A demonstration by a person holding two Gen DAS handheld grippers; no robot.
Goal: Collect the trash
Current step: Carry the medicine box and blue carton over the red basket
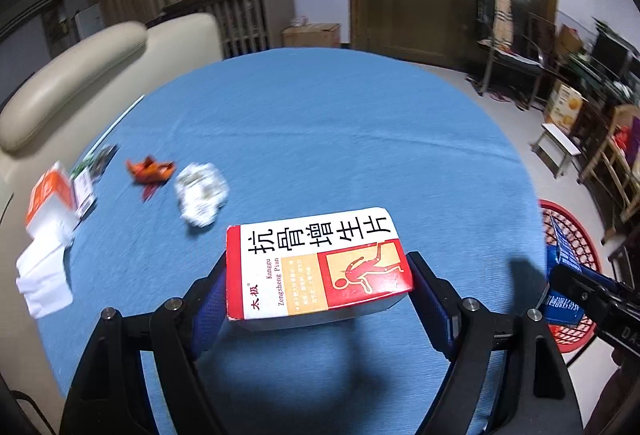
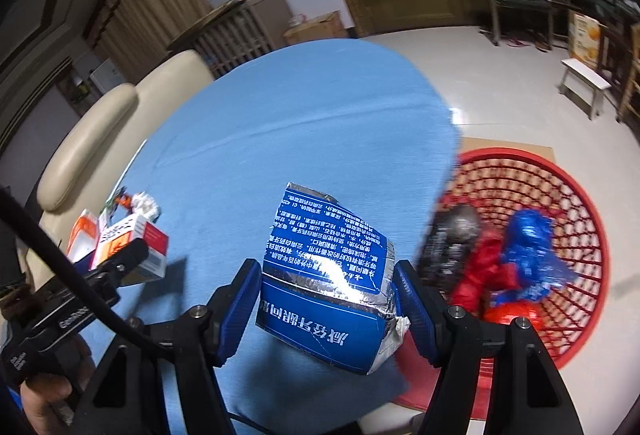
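A red and white medicine box (image 1: 318, 267) is pinched between the blue pads of the left hand-held gripper (image 1: 318, 287), held above the blue-covered table (image 1: 320, 139) with its printed face turned up. The same box is seen from the right wrist view at the left edge, clamped by that gripper over the table.

A torn blue carton with a silver lining (image 2: 328, 291) is gripped by the right hand-held gripper (image 2: 326, 299), both pads pressed against its sides; the carton is crushed and tilted, its open end pointing away from the camera. It is held over the near edge of the table, just beside a red mesh basket (image 2: 580, 203) that stands on the floor to the right of the table. Inside the basket, blue crumpled plastic (image 2: 528, 235), a red wrapper (image 2: 484, 267) and a dark crumpled item (image 2: 456, 231) are seen lying together.

Still on the table, towards its far left side, a crumpled white paper ball (image 1: 202, 193) and an orange scrap (image 1: 150, 169) are found close together. Further left, at the table's edge, an orange and white box (image 1: 50, 195) and white tissues (image 1: 44, 271) are seen. A beige chair (image 1: 80, 75) is placed beyond the table on the left.
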